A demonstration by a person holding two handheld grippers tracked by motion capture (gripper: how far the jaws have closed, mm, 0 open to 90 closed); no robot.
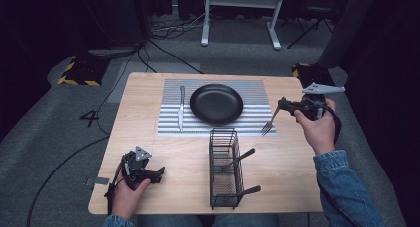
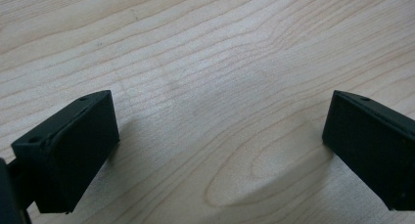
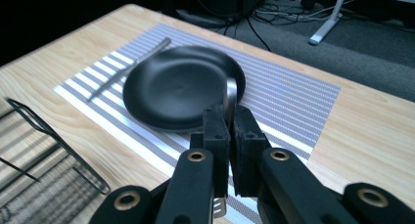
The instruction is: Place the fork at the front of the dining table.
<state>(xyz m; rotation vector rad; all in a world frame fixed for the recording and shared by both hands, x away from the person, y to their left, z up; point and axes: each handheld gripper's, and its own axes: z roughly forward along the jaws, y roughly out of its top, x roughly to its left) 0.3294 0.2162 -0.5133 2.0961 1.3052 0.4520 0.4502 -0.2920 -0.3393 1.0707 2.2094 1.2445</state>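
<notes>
Left tongs [image 2: 215,150] gape over bare table [image 2: 205,48]; right tongs [image 3: 230,131] clamp fork [image 1: 270,124].

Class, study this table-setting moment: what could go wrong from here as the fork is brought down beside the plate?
1. The right hand-held gripper pinches the fork by its thin handle, tines hanging down; it may swivel or slip.
2. The fork hangs close to the black plate, so it could strike the rim.
3. It may land askew on the striped placemat, unlike the straight knife.

A matte black round plate [image 1: 216,104] and silver metal knife [image 1: 182,108] on a grey-and-white striped placemat [image 1: 255,119], pale woodgrain table [image 1: 143,88].
</notes>
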